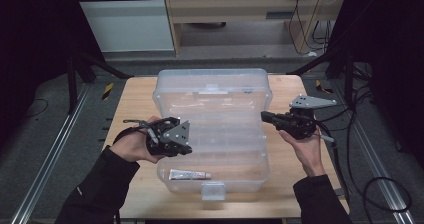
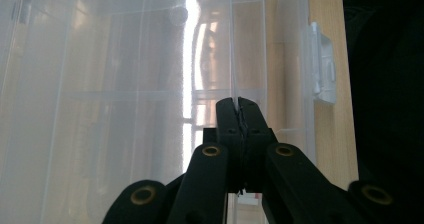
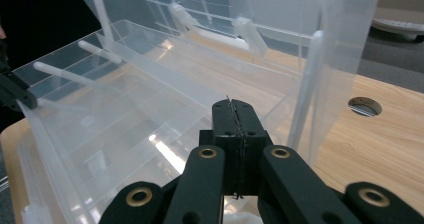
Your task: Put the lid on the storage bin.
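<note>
A clear plastic compartment box [image 1: 235,149] lies open on the wooden table [image 1: 135,104], its lid [image 1: 212,91] tilted up at the back. A small white tube [image 1: 189,174] rests in the front compartment. My left gripper [image 1: 189,149] reaches over the box's left side, jaws shut. In the left gripper view its tips [image 2: 238,103] meet a thin divider line [image 2: 232,44]; I cannot tell whether they pinch it. My right gripper [image 1: 263,116] is at the box's right wall, shut, with nothing visible between the jaws [image 3: 233,104].
The box's front latch [image 1: 213,190] hangs near the table's front edge. A round cable hole [image 3: 364,106] sits in the tabletop right of the box. Cables [image 1: 380,184] trail on the floor to the right. Dark frame legs [image 1: 75,84] flank the table.
</note>
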The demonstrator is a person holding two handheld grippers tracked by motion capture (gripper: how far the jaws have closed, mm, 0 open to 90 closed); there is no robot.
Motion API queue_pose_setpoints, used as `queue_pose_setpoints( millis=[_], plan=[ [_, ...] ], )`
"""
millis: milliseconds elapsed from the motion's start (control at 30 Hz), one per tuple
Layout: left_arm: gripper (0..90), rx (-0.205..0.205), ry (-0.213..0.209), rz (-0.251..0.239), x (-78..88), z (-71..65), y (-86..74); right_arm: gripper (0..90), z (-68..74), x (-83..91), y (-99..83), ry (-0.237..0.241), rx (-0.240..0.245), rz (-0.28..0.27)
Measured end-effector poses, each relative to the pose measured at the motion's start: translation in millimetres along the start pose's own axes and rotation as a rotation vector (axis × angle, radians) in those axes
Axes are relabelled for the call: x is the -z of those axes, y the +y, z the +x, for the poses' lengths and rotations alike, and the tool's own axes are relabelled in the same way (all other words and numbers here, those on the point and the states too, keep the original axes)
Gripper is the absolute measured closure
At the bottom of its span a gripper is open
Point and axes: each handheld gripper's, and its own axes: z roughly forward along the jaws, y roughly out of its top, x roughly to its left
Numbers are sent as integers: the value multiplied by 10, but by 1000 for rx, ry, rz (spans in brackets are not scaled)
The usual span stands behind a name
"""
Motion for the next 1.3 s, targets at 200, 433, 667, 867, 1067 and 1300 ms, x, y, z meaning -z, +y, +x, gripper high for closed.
queue_pose_setpoints(
  millis=[200,433,667,867,1067,1300],
  plan=[
    [894,-4,-17,-3,-20,-21,-17,900,-35,19,-25,-7,-10,3],
    [881,-2,-24,-11,-44,-55,-36,900,-44,59,-61,-2,-16,3],
    [838,4,-15,-19,-43,-70,-38,900,-25,95,-87,14,-14,4],
    [667,97,7,-151,-9,-28,-79,900,-21,123,-119,26,-17,6],
    [630,157,-2,-222,-23,-13,-79,900,-16,137,-139,27,-18,0],
    [668,263,77,-337,13,-21,-132,900,-3,143,-163,28,-16,3]
  ],
)
